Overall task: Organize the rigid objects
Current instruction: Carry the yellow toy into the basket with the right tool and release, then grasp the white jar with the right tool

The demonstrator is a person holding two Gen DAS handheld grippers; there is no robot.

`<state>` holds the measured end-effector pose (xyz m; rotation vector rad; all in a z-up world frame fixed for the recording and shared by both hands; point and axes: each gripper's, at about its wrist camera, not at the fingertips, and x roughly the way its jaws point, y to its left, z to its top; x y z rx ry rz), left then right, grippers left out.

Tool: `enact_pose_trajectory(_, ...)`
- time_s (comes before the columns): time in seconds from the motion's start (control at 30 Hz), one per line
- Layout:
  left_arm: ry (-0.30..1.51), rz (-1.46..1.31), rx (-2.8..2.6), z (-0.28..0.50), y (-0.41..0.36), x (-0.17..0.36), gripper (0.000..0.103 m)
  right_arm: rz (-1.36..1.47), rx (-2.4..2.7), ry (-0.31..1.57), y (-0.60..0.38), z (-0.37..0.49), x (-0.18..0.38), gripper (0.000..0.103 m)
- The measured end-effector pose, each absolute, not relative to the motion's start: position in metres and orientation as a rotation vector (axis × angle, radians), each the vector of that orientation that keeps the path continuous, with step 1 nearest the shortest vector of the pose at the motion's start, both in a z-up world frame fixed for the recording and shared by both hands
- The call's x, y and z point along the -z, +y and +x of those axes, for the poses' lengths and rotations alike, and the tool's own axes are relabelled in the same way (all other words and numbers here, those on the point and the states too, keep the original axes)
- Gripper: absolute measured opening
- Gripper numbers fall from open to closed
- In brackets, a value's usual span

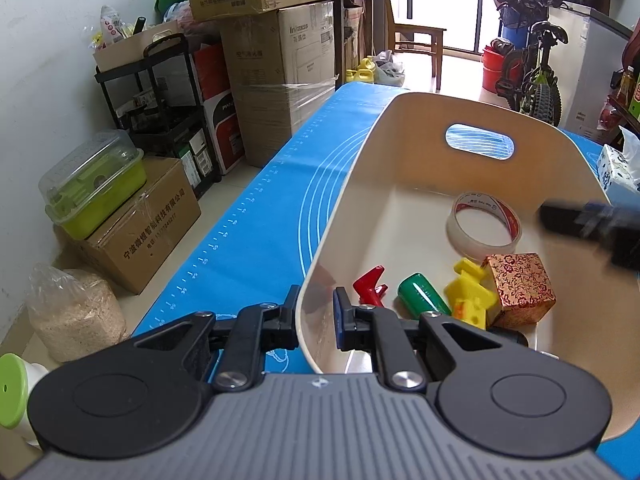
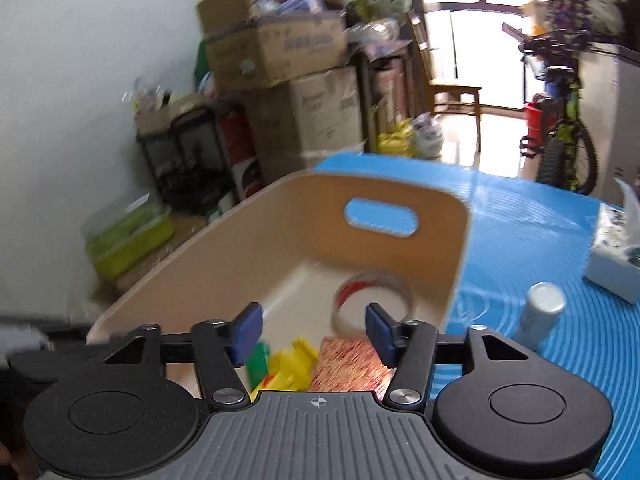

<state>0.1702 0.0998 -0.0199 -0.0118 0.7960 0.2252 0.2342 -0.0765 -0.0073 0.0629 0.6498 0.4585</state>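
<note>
Since the cream bin [image 1: 344, 216] on the blue mat [image 1: 256, 216] already holds a tape roll [image 1: 486, 224], a patterned box [image 1: 520, 284], a yellow piece [image 1: 472, 292], a green cylinder [image 1: 424, 294] and a red piece [image 1: 370, 286], most of the sorting looks done. The left gripper [image 1: 316, 316] is pinched tight on the bin's near wall, steadying it, while the right gripper [image 2: 314, 330] hangs over the bin with jaws apart and nothing between them. A silvery-capped container [image 2: 540, 316] stands on the mat just beside the bin, probably still to go in, though the blur makes it hard to identify.
</note>
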Motion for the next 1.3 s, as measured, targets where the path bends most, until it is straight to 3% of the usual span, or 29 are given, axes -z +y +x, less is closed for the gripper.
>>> enact_pose_trajectory(0.4,0.795,-0.009,-0.229,0.169,0.1,0.02,0.017,0.244,-0.216,0.577,-0.171,0.265,-0.005,0.082)
enact_pose_trajectory(1.1,0.807,-0.014,-0.232,0.171,0.101,0.02,0.017,0.162,-0.008,0.668,-0.189,0.321,0.094,0.082)
enact_pose_trajectory(1.2,0.808,-0.017,-0.229,0.171,0.101,0.02,0.017,0.14,0.001,0.656,-0.188,0.325,0.098,0.079)
enact_pose_trajectory(1.27,0.81,-0.018,-0.228,0.171,0.101,0.02,0.017,0.129,0.009,0.65,-0.189,0.328,0.101,0.069)
enact_pose_trajectory(1.3,0.812,-0.021,-0.227,0.172,0.102,0.02,0.017,0.12,0.008,0.645,-0.189,0.329,0.102,0.059)
